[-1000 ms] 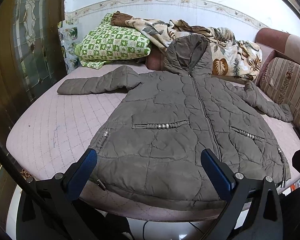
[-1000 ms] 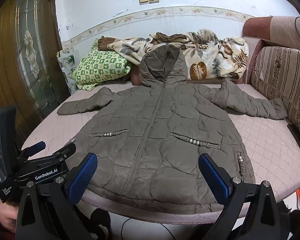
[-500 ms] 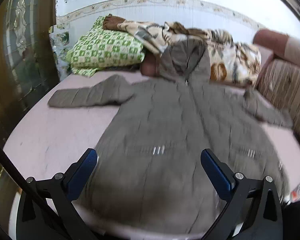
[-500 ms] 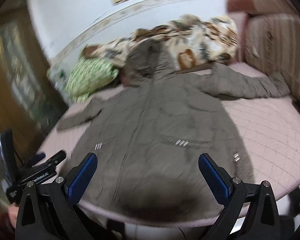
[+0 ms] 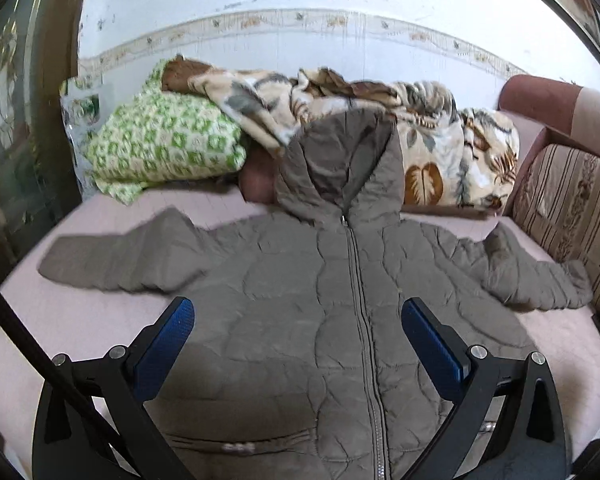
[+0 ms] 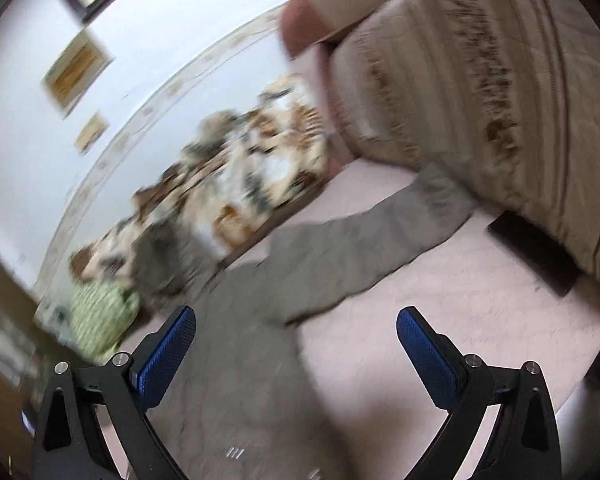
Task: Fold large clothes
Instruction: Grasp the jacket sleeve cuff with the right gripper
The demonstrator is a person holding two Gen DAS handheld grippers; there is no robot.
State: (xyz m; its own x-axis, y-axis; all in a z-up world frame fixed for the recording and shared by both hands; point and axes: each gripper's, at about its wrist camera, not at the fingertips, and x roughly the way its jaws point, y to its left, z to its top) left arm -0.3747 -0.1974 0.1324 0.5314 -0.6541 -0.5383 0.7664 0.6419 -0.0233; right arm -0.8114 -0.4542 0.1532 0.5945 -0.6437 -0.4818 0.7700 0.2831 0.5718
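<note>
both grippers have pushed in over the bed [image 5: 80, 320] since a second ago, left gripper [image 5: 296, 344] spread wide and empty above the coat [image 5: 300, 300] lying flat and zipped, right gripper [image 6: 296, 348] likewise spread, swung toward the right sleeve [image 6: 364, 248], probably to fold it inward.

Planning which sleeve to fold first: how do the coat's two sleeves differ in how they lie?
The left sleeve lies flat and straight across open bed; the right sleeve looks more rumpled. The left sleeve's cuff ends on bare bedding; the right sleeve's cuff reaches the striped cushion. Both are spread outward, unfolded.
</note>
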